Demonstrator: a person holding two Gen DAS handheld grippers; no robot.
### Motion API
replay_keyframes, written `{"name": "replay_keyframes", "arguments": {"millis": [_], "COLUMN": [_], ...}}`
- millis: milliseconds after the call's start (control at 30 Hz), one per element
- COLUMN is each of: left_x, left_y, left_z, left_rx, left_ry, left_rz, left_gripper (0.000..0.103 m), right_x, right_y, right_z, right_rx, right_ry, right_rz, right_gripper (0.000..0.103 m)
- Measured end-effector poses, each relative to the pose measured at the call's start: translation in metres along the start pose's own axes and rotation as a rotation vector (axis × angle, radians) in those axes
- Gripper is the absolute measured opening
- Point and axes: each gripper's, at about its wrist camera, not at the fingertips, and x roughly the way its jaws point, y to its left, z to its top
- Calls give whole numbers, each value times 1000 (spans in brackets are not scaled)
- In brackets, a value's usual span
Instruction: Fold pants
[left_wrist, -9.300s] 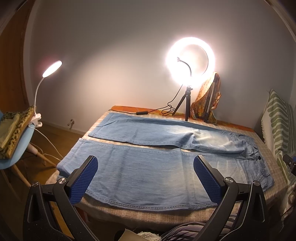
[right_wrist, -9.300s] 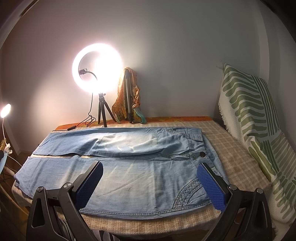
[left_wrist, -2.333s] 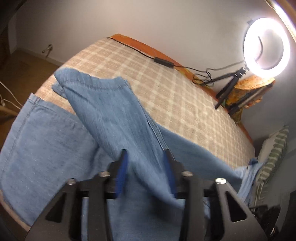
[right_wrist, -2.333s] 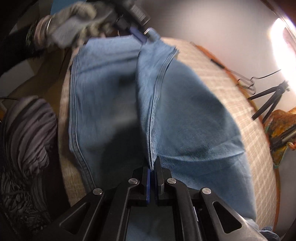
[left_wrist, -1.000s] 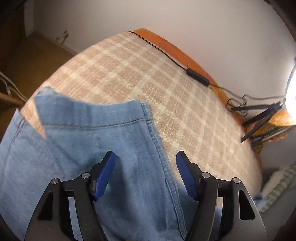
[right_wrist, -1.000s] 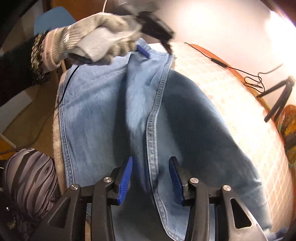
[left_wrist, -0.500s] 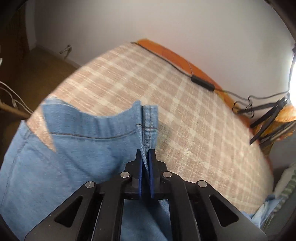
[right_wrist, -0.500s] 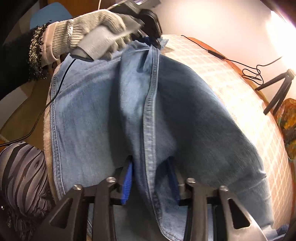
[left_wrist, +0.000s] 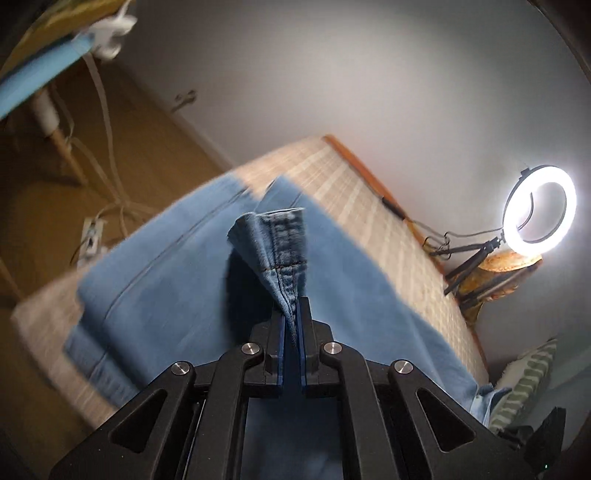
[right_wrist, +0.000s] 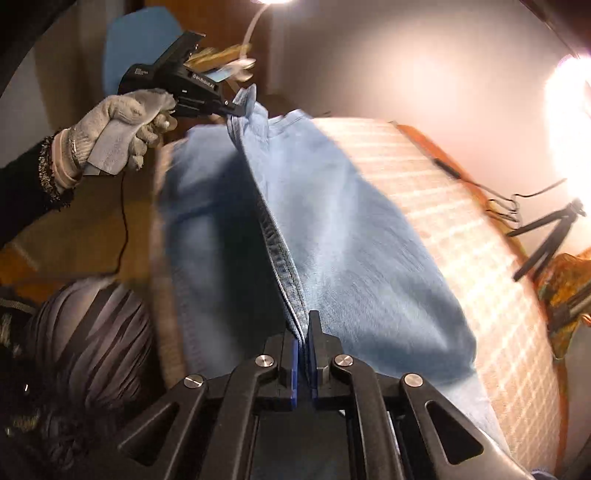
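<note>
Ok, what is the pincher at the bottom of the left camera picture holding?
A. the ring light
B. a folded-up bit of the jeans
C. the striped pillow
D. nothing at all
B: the left gripper is shut on a bunched, stitched edge of the blue jeans, lifted up off the checked cloth.

Left gripper (left_wrist: 291, 325): black frame, blue pads, 4 silver screws seen; right gripper (right_wrist: 303, 341): same build; left hand (right_wrist: 122, 125): grey knit glove worn, black sleeve (right_wrist: 22, 192), beaded cuff.
</note>
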Motion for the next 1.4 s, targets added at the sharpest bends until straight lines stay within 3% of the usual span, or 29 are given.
{"name": "replay_keyframes", "arguments": {"millis": [133,233,267,300,367,433,500,700,733,767,833,933,1100,1133,1167,1200,1300,1367,1400], "left_x": [12,13,7,6,0,-4,-3,2,2,2,3,1,-1,0,0,1,2,3,4], "left_y": [31,38,40,41,42,42,40,46,47,48,52,58,55,54,54,54,55,54,52], "left_z": [-21,-27,-30,-30,-33,-32,-30,-28,-28,-29,-29,-30,-33,-33,-33,-34,-33,-32,-32], "left_rx": [-55,-84,-86,-86,-103,-105,-80,-111,-111,-111,-116,-124,-93,-83,-77,-76,-107,-114,-103], "left_ry": [42,44,41,42,42,24,11,-2,-8,-10,-5,-9,-19,-20,-18,-17,-19,-18,-22], "left_rz": [-15,-33,-44,-53,-80,-84,-60,-64,-57,-47,-39,-46,-40,-36,-35,-34,-33,-47,-43], "left_gripper": [4,7,15,21,46,53,53,49,42,29,16,12,10,10,9,10,12,24,25], "right_x": [34,40,36,29,18,13,16,72,86,97,125,158,205,210,215,217,215,206,200], "right_y": [13,8,2,-1,-12,-26,-38,-69,-74,-78,-85,-93,-94,-90,-84,-81,-71,-71,-71], "right_z": [-6,2,10,20,39,66,93,179,194,204,228,252,273,274,274,274,272,271,271], "right_rx": [-47,-50,-50,-41,-16,3,28,99,100,106,124,137,188,179,164,151,105,116,118], "right_ry": [120,174,158,130,76,15,-28,-96,-93,-90,-73,-43,-10,0,17,27,17,-5,-18], "right_rz": [-3,42,68,94,129,139,135,117,107,105,128,148,276,291,303,303,276,265,264], "right_gripper": [2,16,32,38,43,49,61,66,68,69,70,71,69,59,35,28,14,7,5]}}
